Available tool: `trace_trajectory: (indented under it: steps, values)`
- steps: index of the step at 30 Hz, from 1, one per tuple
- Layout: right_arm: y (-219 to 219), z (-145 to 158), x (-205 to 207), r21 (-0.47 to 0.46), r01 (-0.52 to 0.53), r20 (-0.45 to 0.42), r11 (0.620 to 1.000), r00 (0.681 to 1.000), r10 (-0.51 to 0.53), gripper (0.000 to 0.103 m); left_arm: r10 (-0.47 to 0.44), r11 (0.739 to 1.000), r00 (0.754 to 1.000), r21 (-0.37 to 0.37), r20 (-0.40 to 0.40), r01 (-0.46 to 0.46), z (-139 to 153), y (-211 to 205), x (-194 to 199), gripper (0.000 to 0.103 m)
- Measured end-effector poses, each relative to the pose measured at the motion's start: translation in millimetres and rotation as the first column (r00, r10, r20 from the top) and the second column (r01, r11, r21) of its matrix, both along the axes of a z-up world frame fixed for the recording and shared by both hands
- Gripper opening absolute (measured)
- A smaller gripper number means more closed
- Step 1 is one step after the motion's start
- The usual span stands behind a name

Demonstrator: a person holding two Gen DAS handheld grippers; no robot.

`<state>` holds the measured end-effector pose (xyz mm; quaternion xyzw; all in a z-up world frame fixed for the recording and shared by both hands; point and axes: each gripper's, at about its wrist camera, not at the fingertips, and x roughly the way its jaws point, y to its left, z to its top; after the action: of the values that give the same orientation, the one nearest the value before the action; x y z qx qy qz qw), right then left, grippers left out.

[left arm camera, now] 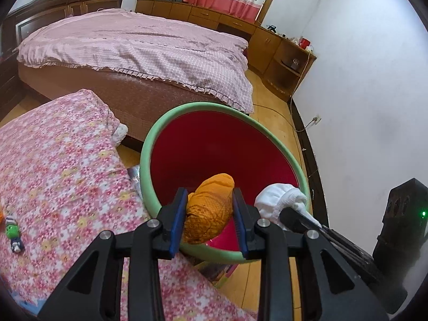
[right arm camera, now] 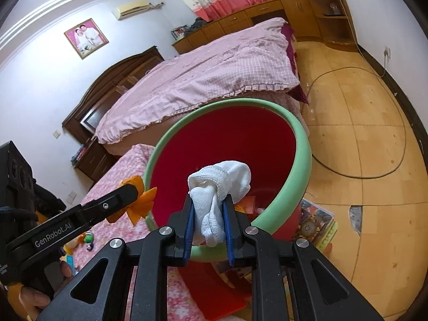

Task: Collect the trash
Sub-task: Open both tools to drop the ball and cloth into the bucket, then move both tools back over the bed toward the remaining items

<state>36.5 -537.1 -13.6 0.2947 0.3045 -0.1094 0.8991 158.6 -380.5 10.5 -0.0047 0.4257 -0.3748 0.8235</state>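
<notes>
- Left gripper: jaws closed partway on an orange sock, bunched, held above the near rim of the bin.
- Right gripper: jaws pinched on a white sock, cuff end poking up over the bin's red inside.
- Both socks: light, soft, squashy; no breakage risk. They grip best mid-bundle, as now; loose ends may snag on the jaws at release.
- Bin bottom holds something, possibly paper scraps; view poor.
- Small toy lies on the floral cover.
</notes>
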Motion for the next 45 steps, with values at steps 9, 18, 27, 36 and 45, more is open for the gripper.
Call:
trace_trajectory:
  steps: [9, 18, 27, 36, 45]
  values:
    - [-8.8, -9.8, 12.2, 0.013, 0.001, -0.017, 1.0, 1.0, -0.001, 0.023, 0.013, 1.0, 1.0, 0.008, -0.001, -0.013, -4.1, -5.1, 7.5, 0.048]
    - [-7.9, -9.2, 14.0, 0.024, 0.005, -0.006, 1.0, 1.0, -0.005, 0.043, 0.056, 0.998, 0.998, 0.007, -0.006, -0.056, -0.2, 18.3, 1.7, 0.048]
    - [14.0, 2.4, 4.3, 0.0, -0.014, 0.015, 1.0, 1.0, 0.014, 0.048, 0.164, 0.986, 0.986, -0.014, 0.021, -0.163, 17.3, 71.9, -10.9, 0.048]
    - [42.0, 16.4, -11.5, -0.015, -0.039, 0.05, 0.999, 0.998, 0.04, 0.049, 0.272, 0.961, 0.961, 0.027, 0.051, -0.274, 21.8, 132.9, -21.4, 0.048]
    - [75.6, 24.2, -17.0, -0.031, -0.098, 0.052, 0.995, 0.994, 0.099, 0.05, 0.385, 0.921, 0.922, 0.057, 0.026, -0.386, 10.6, 197.0, -23.7, 0.049]
